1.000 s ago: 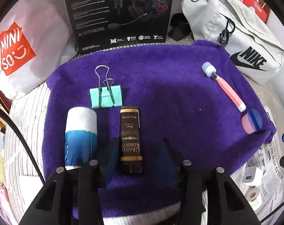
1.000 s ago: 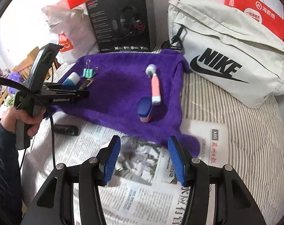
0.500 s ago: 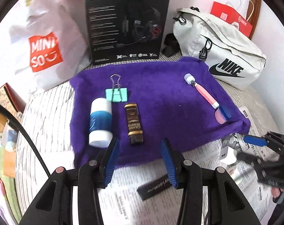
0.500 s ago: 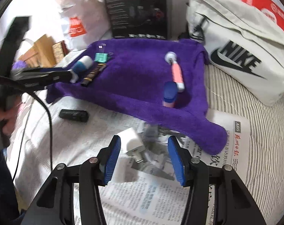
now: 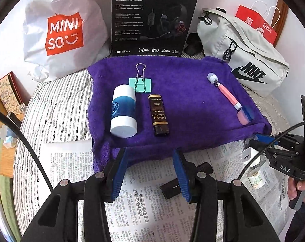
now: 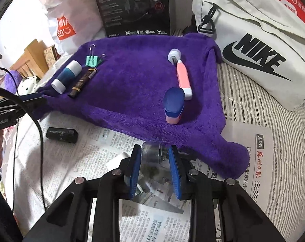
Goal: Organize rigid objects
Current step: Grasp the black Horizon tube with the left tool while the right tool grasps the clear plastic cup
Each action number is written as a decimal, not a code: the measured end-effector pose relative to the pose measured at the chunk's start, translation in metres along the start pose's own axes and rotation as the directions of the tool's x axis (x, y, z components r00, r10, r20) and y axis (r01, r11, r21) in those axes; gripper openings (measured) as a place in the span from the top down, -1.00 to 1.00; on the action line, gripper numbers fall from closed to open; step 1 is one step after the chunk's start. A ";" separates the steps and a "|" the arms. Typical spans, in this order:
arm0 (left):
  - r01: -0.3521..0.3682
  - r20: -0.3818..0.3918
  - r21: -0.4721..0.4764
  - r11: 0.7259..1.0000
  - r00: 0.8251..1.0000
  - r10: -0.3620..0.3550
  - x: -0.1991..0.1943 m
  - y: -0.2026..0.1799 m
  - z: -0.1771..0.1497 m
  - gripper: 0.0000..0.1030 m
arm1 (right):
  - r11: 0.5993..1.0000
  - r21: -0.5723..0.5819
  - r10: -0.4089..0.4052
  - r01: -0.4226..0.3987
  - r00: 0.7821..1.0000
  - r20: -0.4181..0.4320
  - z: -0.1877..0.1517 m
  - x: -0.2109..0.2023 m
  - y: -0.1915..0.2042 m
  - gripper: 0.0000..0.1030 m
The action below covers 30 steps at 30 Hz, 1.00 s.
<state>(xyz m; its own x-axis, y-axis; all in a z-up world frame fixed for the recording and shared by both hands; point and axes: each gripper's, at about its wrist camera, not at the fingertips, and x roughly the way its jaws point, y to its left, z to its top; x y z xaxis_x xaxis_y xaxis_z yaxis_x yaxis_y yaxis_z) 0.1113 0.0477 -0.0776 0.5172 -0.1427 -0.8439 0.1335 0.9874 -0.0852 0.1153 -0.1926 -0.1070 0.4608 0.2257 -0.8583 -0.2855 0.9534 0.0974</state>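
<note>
My right gripper point(image 6: 155, 153) hangs low over the newspaper point(image 6: 88, 153) at the near edge of the purple towel point(image 6: 136, 84). Its jaws are closing, and the blue pads point(image 6: 136, 167) touch both sides of a small clear round container point(image 6: 151, 152). A white charger point(image 6: 116, 161) lies just left of it. My left gripper point(image 5: 149, 155) stands open over the towel's front edge with nothing between its fingers. A black stick point(image 5: 170, 189) lies by its right finger. On the towel point(image 5: 192, 100) lie a white-and-blue bottle point(image 5: 123, 111), a brown lighter point(image 5: 159, 115), a mint binder clip point(image 5: 140, 82), a pink roller point(image 5: 226, 92) and a pink-and-blue case point(image 5: 245, 115).
A black headset box point(image 5: 152, 18), a Miniso bag point(image 5: 61, 32) and a grey Nike bag point(image 5: 243, 58) line the back. A small tape roll point(image 5: 256, 178) sits on the newspaper at the right. A person's hand point(image 5: 301, 189) holds the right gripper's handle. Cables run along the left.
My left gripper has drawn back from the lighter and bottle to the towel's front edge. My right gripper has sunk to the newspaper, and its jaws have narrowed around the clear container.
</note>
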 end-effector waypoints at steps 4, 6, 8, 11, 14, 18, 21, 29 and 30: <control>0.007 0.004 -0.001 1.000 1.000 -0.007 0.000 0.002 -0.003 0.15 | 1.000 -0.008 -0.020 0.020 1.000 -0.004 0.001 0.006 0.000 0.50; 0.019 0.009 0.009 1.000 1.000 -0.019 -0.002 0.001 -0.006 0.15 | 1.000 -0.025 -0.018 0.018 1.000 -0.014 0.001 0.009 0.001 0.66; 0.044 0.020 0.033 0.998 0.999 -0.045 -0.006 -0.001 -0.010 0.15 | 0.999 -0.044 -0.028 0.027 1.000 -0.013 -0.001 0.009 0.003 0.67; 0.068 0.023 0.061 0.996 0.997 -0.070 -0.009 -0.003 -0.017 0.15 | 0.999 -0.043 -0.028 0.027 1.000 -0.011 -0.003 0.006 0.003 0.67; 0.084 0.012 0.097 0.992 0.996 -0.085 -0.006 -0.008 -0.023 0.15 | 0.999 -0.030 -0.024 0.023 1.000 -0.004 -0.005 -0.001 0.000 0.67; 0.066 -0.012 0.158 0.985 0.998 -0.065 0.005 -0.019 -0.028 0.05 | 0.999 -0.026 -0.028 0.028 1.000 0.004 -0.009 -0.010 -0.004 0.67; 0.072 -0.024 0.196 0.978 0.997 -0.069 0.010 -0.025 -0.031 0.03 | 0.999 -0.019 -0.033 0.034 0.999 0.006 -0.014 -0.016 -0.007 0.67; 0.079 -0.056 0.294 0.953 0.996 -0.065 0.023 -0.041 -0.034 -0.14 | 0.999 0.017 -0.039 0.039 0.999 0.016 -0.024 -0.027 -0.018 0.67; 0.075 -0.061 0.304 0.950 0.996 -0.059 0.026 -0.042 -0.034 -0.14 | 0.999 0.021 -0.038 0.038 0.999 0.015 -0.025 -0.027 -0.019 0.67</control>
<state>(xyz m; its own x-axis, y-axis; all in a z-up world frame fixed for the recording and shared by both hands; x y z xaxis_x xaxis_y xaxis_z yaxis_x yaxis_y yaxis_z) 0.0907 0.0045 -0.1143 0.4555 -0.1958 -0.8684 0.4227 0.9061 0.0174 0.0877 -0.2220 -0.0982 0.4836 0.1922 -0.8539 -0.2506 0.9652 0.0753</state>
